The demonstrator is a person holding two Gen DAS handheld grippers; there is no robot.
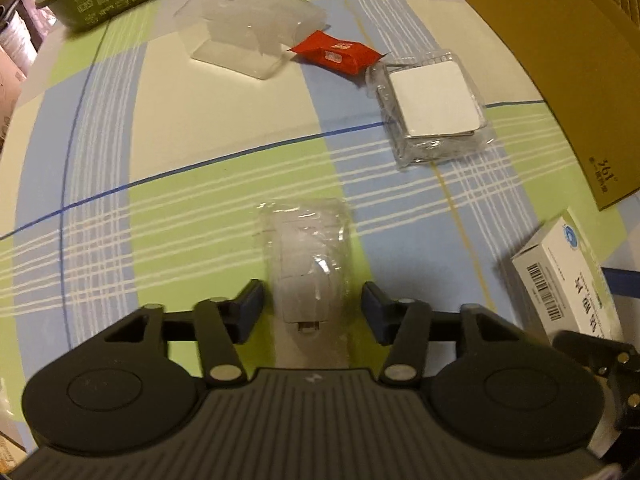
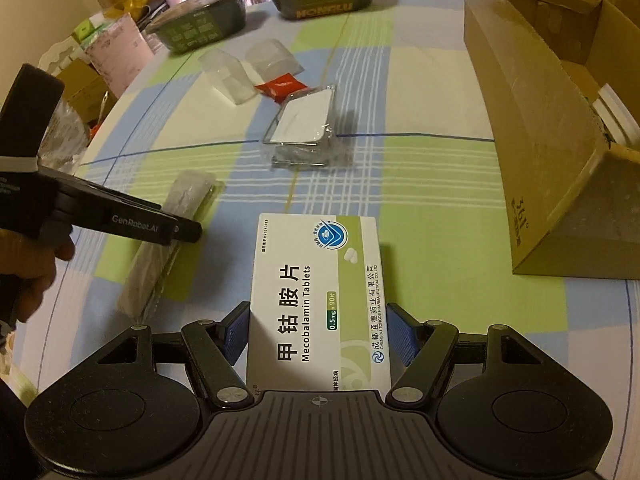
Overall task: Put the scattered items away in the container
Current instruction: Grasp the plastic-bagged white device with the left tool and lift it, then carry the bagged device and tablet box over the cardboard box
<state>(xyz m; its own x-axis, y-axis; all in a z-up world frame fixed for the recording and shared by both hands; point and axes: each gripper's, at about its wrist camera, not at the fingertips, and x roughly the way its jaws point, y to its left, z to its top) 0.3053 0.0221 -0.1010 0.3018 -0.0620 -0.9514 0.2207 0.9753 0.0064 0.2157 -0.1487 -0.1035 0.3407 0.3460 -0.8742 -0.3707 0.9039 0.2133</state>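
With the left gripper (image 1: 312, 308) wide open around the clear packet (image 1: 308, 256) and the right gripper (image 2: 318, 334) open beside the pill box (image 2: 320, 300) on the table (image 1: 200, 128), squeeze gently, lift straight, carry to the cardboard box (image 2: 540, 120).

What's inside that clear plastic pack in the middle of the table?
The clear pack holds a flat white square card or pad on top. More flat pieces seem to be stacked beneath, but the top one covers them, so what they are cannot be seen.
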